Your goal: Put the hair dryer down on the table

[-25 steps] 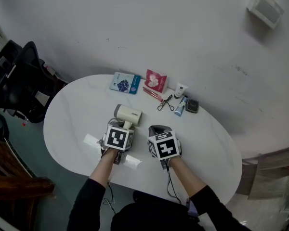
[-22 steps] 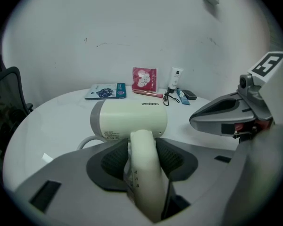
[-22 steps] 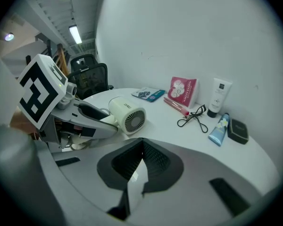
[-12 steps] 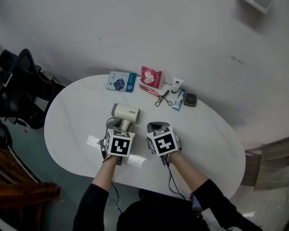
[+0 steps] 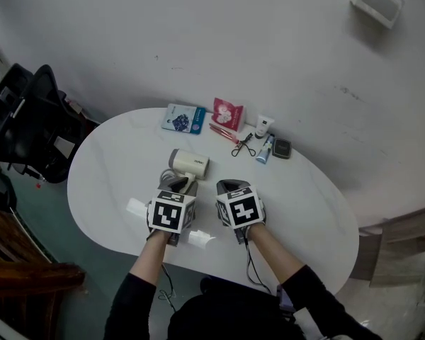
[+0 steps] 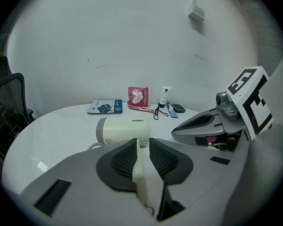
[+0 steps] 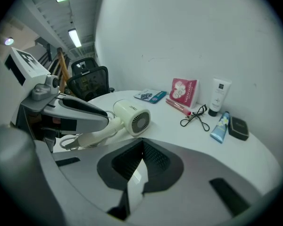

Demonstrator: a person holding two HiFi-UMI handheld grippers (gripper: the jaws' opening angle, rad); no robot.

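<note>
A cream hair dryer (image 5: pixel 189 163) (image 6: pixel 122 130) (image 7: pixel 131 117) lies on its side on the white oval table (image 5: pixel 106 168). Its handle points back toward me, and its cord curls beside the handle. My left gripper (image 5: pixel 174 187) (image 6: pixel 140 147) sits just behind the dryer. Its jaws are closing, with the end of the handle still between them, and I cannot make out the pads pressing on it. The right gripper (image 5: pixel 231 189) (image 7: pixel 142 147) rests beside it to the right, shut and empty, its tip short of the dryer's nozzle.
Along the table's far edge lie a blue packet (image 5: pixel 185 119), a pink packet (image 5: pixel 229 115), a pink pen (image 5: pixel 223 135), an eyelash curler (image 5: pixel 244 146), a white tube (image 5: pixel 263 127), a blue tube (image 5: pixel 264 149) and a black compact (image 5: pixel 282 149). A black office chair (image 5: pixel 28 115) stands to the left.
My left gripper has drawn back a little toward me while the dryer stayed on the table. The right gripper has barely moved.
</note>
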